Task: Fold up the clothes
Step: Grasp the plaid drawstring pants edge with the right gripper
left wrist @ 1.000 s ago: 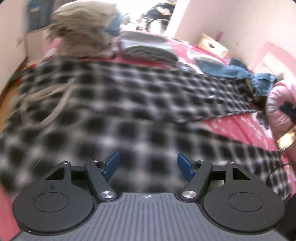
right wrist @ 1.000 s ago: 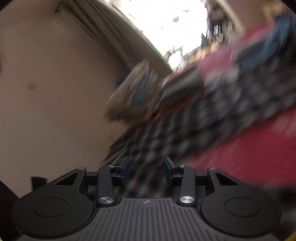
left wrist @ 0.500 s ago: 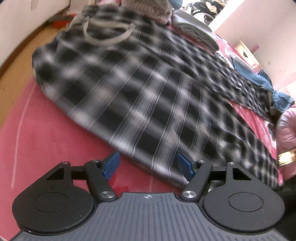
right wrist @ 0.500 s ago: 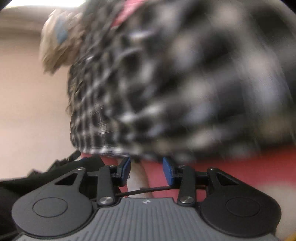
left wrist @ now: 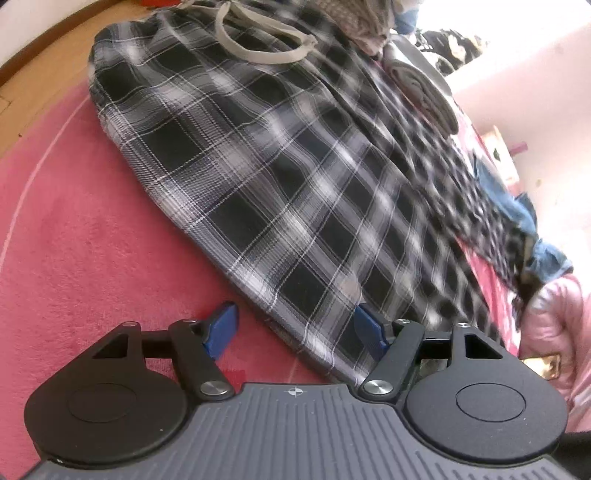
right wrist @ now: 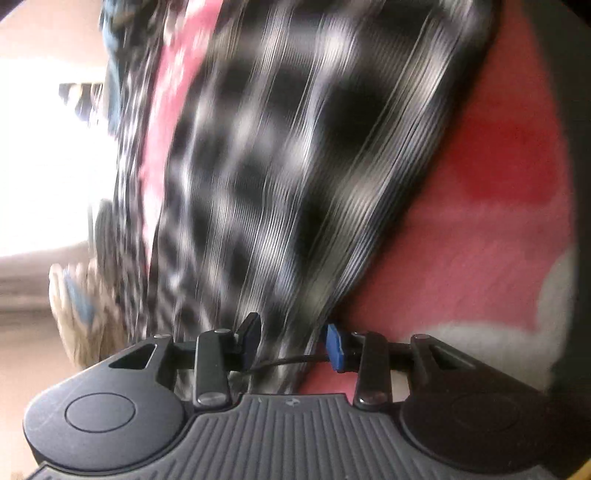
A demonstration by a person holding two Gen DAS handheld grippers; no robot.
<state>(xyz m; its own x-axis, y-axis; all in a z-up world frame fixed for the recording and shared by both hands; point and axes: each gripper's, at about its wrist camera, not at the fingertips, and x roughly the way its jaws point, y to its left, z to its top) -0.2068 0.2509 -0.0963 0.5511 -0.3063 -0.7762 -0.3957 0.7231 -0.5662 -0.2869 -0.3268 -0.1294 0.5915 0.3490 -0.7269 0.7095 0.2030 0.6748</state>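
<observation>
One pair of black-and-white checked trousers (left wrist: 280, 177) lies spread on a red bedcover (left wrist: 74, 229). One grey drawstring (left wrist: 258, 48) loops across its waistband at the top of the left wrist view. Beyond it, toward the upper right, sit one folded grey garment (left wrist: 421, 81), one beige pile (left wrist: 362, 22) and one crumpled blue garment (left wrist: 517, 206). At the right edge is a pink padded sleeve (left wrist: 554, 317).

Two grippers are in use. The left gripper (left wrist: 295, 328) stands wide, its blue pads on either side of the near edge of the trousers: the left pad over bare bedcover, the right pad (left wrist: 369, 332) over the fabric. The cloth lies beneath and just ahead of the fingers; the pads do not press on it.

In that view the trousers' long axis runs from the waistband at upper left down toward the lower right, with one leg stretching on to the far right.

The right wrist view is badly blurred. The right gripper (right wrist: 291, 341) is at a narrower gap, and the trousers (right wrist: 295, 147) fill the frame above it, running from the bottom centre up to the top, with bedcover (right wrist: 498, 221) on the right. Cloth appears between the fingers, yet I cannot tell whether the pads grip it. A thin black cable (right wrist: 288, 360) crosses between them.
</observation>
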